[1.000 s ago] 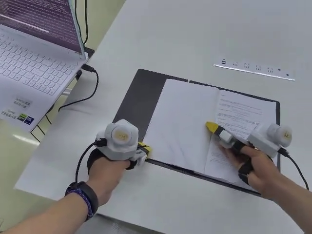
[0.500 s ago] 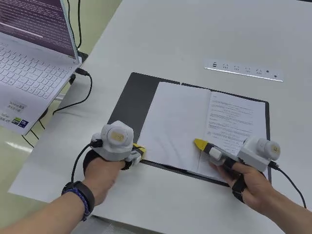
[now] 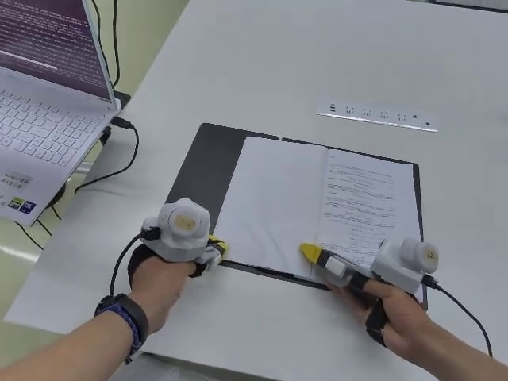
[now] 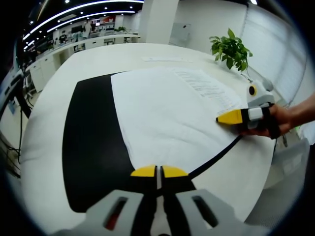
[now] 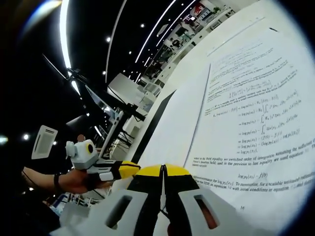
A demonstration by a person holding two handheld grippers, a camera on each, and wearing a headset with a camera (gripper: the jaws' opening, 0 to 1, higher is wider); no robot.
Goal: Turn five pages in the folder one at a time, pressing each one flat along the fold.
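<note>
Far left of the black open folder (image 3: pixel 200 163) sits an open silver laptop (image 3: pixel 44 119). Its thin black cable (image 3: pixel 119 163) curls over the white table (image 3: pixel 262 55) and stops short of the folder's left edge, so a bare strip of table lies between them.

My left gripper (image 3: pixel 216 248) is at the folder's near left corner. Its yellow tips are pressed together over the near edge of the bare black cover, and I see nothing between them. In the left gripper view the cover spreads wide and uncovered ahead of those tips (image 4: pixel 158 171).

Right of the cover lies the blank white page (image 3: pixel 274 202), flat, with its left edge straight and lying on the black. It meets the printed white page (image 3: pixel 367 208) at the fold, which runs down the folder's middle.

My right gripper (image 3: pixel 308 252) is at the near end of that fold, tips closed on each other and holding nothing. They are low against the paper, but I cannot tell whether they press it. The right gripper view shows the fold running away from the tips (image 5: pixel 162 169).

The printed page stops just inside the folder's right edge, leaving a thin black border. Beyond the folder's far edge a flush white socket strip (image 3: pixel 377 113) is set in the table, well apart, with open tabletop all around it.
</note>
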